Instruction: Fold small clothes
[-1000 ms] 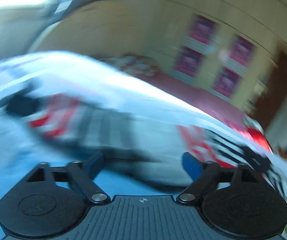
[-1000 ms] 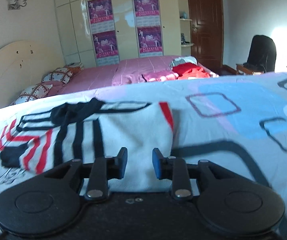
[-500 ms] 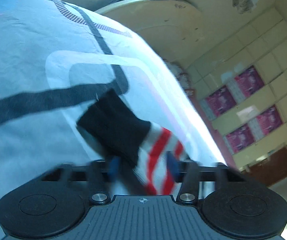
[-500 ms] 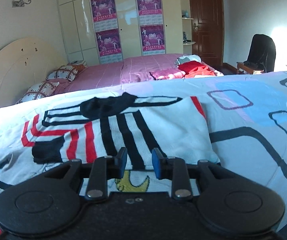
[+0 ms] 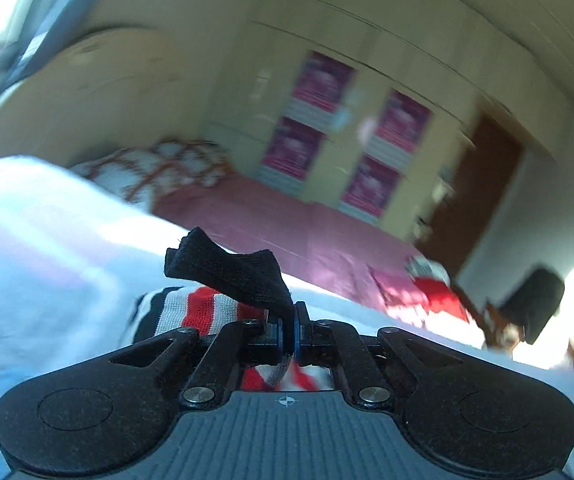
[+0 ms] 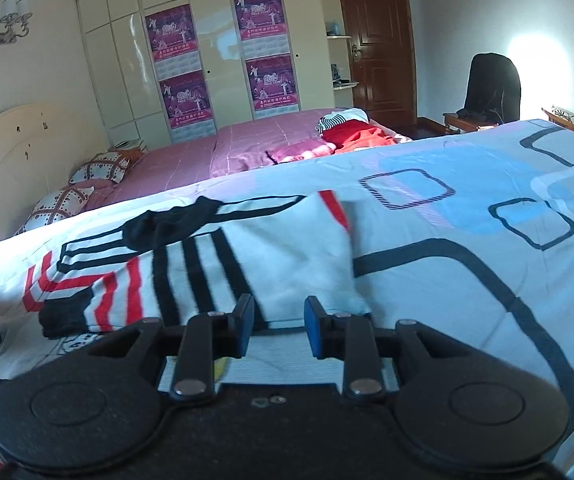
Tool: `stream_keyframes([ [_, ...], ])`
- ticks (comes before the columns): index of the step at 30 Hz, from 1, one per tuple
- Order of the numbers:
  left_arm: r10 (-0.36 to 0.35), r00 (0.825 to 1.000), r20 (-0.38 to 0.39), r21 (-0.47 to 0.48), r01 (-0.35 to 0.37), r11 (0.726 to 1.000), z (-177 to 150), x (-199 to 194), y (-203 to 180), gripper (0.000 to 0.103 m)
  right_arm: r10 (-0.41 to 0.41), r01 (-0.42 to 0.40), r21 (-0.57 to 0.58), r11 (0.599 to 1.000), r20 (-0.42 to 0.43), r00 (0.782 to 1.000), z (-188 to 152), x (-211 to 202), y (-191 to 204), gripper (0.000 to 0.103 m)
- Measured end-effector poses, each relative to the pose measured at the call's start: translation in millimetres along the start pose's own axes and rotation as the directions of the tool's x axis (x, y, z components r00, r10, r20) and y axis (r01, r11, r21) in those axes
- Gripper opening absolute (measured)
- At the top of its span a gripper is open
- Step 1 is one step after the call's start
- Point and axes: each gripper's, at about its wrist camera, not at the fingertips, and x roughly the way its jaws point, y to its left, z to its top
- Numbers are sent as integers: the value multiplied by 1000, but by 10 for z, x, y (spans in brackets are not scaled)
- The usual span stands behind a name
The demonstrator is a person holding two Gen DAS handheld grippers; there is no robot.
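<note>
Striped shirt (image 6: 247,264) lies on pale blue patterned bedspread (image 6: 467,240); left gripper (image 5: 289,330) clenched on its sleeve, right gripper (image 6: 279,326) released. 4 posters (image 6: 223,60) on wardrobe.

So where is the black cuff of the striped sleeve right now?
In the left wrist view, the black cuff sits at centre frame, pinched in the shut left hand-held gripper, raised above the pale bedsheet, with the red-and-white striped sleeve trailing beneath it.

Left gripper (image 5: 288,330) and right gripper (image 6: 278,322): black linkages, silver pivot screws, blue finger pads (image 6: 314,330), ribbed grey housing.
</note>
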Motion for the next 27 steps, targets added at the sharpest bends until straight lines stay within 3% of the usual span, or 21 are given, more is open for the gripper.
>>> stream_keyframes([
  [4, -59, 993, -107, 165, 76, 983, -296, 332, -1128, 4, 7, -7, 38, 999, -10, 1000, 38, -15, -267, 29],
  [6, -71, 973, -218, 272, 130, 953, -611, 512, -1639, 5, 15, -14, 55, 998, -17, 1000, 56, -28, -378, 35],
  [7, -42, 956, -291, 332, 141, 933, -783, 629, -1858, 5, 23, -22, 68, 997, -23, 999, 64, -26, -430, 37],
  [8, -10, 949, -314, 372, 133, 919, -916, 634, -2020, 5, 36, -33, 81, 996, -29, 999, 74, -17, -471, 44],
  [10, -26, 971, -239, 408, 125, 904, -1038, 358, -2135, 5, 73, -70, 97, 993, -28, 997, 96, -4, -506, 53],
  [13, -13, 983, -185, 345, 77, 935, -965, -68, -1847, 5, 151, -147, 109, 983, -26, 988, 121, 65, -419, 53],
  [15, 65, 990, -126, 317, -22, 948, -957, -340, -1439, 6, 229, -223, 119, 968, -42, 972, 124, 176, -241, 53],
  [18, 203, 975, -87, 262, -174, 949, -897, -538, -840, 6, 366, -348, 173, 921, -83, 927, 122, 432, 112, 53],
  [21, 259, 957, -135, 239, -222, 945, -858, -388, -395, 8, 408, -375, 233, 897, -113, 906, 127, 782, 407, 53],
  [22, 267, 953, -144, 247, -227, 942, -850, -335, -335, 14, 414, -373, 264, 889, -121, 902, 133, 904, 460, 53],
  [23, 263, 952, -159, 252, -219, 943, -838, -253, -300, 47, 419, -366, 299, 881, -135, 898, 127, 1033, 498, 52],
  [24, 254, 953, -166, 260, -206, 943, -818, -201, -287, 90, 414, -348, 330, 878, -152, 898, 127, 1159, 529, 51],
  [25, 256, 957, -136, 274, -212, 938, -826, -127, -270, 99, 398, -326, 345, 880, -164, 902, 133, 1265, 564, 51],
  [27, 260, 961, -98, 326, -216, 920, -858, -23, -326, 97, 380, -311, 341, 887, -160, 911, 153, 1389, 636, 43],
])
